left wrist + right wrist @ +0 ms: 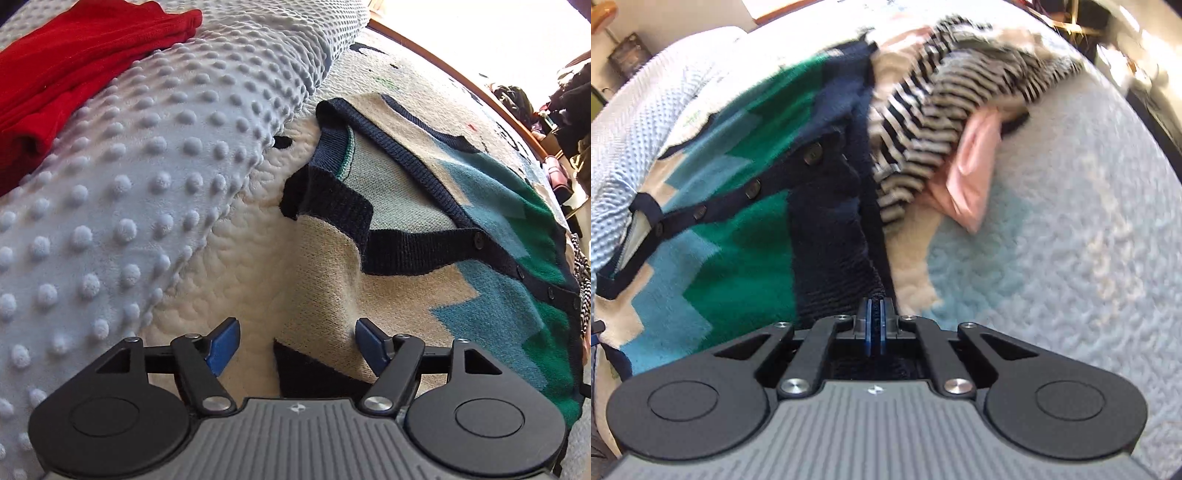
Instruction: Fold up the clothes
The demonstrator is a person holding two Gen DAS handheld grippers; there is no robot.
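Right wrist view: the right gripper (874, 314), fingers pressed together, pinches the navy hem of a cream, teal and green knitted cardigan (738, 229) spread toward ten o'clock. The left gripper (293, 345) is spread wide over a dark cuff. Closing there seems needed next.

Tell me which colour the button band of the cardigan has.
Dark navy, with dark buttons. The button band of the cardigan shows best in the right wrist view.
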